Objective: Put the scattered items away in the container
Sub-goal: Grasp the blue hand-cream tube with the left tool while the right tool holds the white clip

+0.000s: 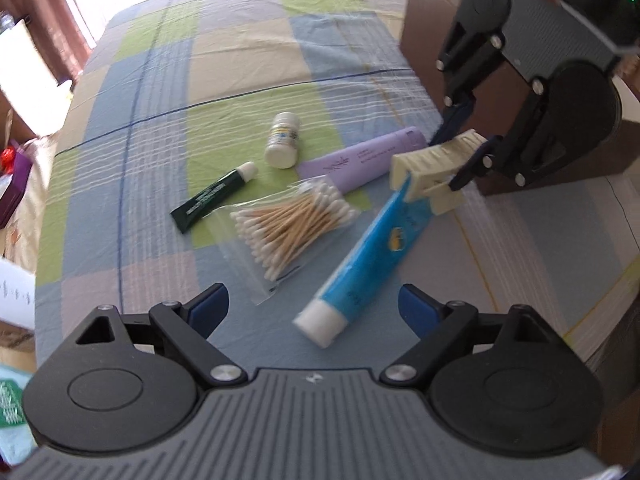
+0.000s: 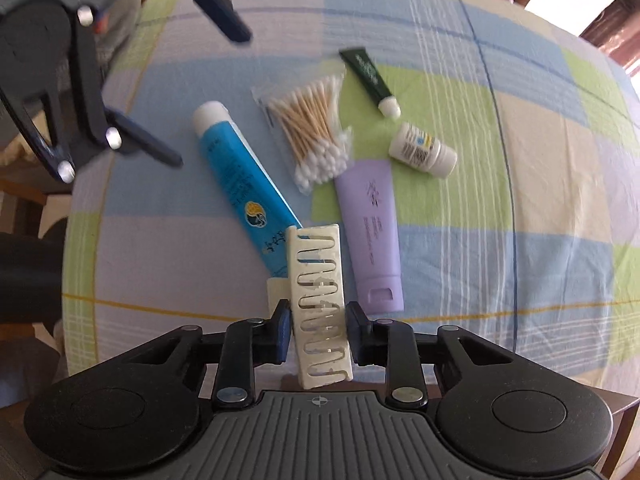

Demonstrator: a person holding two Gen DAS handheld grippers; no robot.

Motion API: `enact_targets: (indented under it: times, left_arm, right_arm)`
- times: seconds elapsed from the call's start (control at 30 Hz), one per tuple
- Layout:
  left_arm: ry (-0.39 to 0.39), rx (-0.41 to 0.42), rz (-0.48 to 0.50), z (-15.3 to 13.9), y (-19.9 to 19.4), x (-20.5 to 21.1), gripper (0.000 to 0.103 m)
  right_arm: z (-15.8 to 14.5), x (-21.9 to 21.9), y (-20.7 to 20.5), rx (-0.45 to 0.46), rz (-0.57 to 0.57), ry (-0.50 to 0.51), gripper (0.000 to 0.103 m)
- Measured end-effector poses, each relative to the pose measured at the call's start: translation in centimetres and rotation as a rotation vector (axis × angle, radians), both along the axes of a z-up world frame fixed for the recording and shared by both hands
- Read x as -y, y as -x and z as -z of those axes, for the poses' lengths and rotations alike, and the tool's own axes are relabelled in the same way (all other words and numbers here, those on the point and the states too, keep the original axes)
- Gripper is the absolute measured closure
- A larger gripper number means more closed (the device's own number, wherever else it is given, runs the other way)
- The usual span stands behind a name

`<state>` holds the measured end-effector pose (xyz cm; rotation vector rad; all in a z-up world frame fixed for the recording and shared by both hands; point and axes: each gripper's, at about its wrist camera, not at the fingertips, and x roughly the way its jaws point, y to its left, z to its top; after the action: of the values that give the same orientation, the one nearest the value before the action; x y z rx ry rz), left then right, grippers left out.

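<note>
On the plaid bedsheet [image 1: 160,160] lie a blue tube [image 1: 372,248] [image 2: 240,184], a purple tube [image 1: 360,160] [image 2: 372,232], a bag of cotton swabs [image 1: 288,228] [image 2: 316,120], a small dark green tube [image 1: 212,196] [image 2: 368,76] and a white bottle [image 1: 283,140] [image 2: 424,148] on its side. My right gripper [image 2: 320,320] [image 1: 460,148] is shut on a cream hair claw clip [image 2: 320,300] [image 1: 432,168], held just above the blue tube's flat end. My left gripper [image 1: 314,308] [image 2: 202,96] hovers open near the blue tube's cap, holding nothing.
A brown cardboard box [image 1: 424,40] stands at the bed's right side behind the right gripper. Clutter, including white paper [image 1: 16,288] and a purple box [image 1: 12,184], lies off the left edge. Bright window light falls on the far end of the bed.
</note>
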<state>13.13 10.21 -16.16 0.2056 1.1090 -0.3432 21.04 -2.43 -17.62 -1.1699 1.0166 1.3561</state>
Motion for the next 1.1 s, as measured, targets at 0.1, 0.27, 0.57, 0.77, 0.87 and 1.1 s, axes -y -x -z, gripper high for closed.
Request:
enact_targets:
  times: [0.1,0.27,0.57,0.77,0.87,1.1]
  left_arm:
    - [-0.017,0.018,0.088,0.8,-0.2,1.5,0.023]
    - [-0.045,0.012,0.18,2.3,-0.5,2.3,0.035]
    - [-0.066,-0.028,0.242,3.0,0.7,1.4,0.062]
    - [-0.067,0.004,0.243,2.5,-0.3,2.3,0.048]
    - [-0.073,0.0,0.253,3.1,-1.2,2.8,0.053]
    - [-0.066,-0.036,0.237,3.4,0.3,2.6,0.076]
  right_arm:
    - [-1.0,0.7,0.3,-0.003,0.022,-0.036,0.073]
    - [-1.9,0.9,1.8,-0.026,0.047,-0.057,0.073]
    - [-0.6,1.5,5.9,0.043,0.319,-0.099,0.073]
    - [0.0,2.7,7.5,0.056,0.497,-0.183,0.075]
    - [0.0,3.5,8.4,0.054,0.543,-0.215,0.084]
    - [-1.5,6.4,10.9,0.039,0.739,-0.284,0.083]
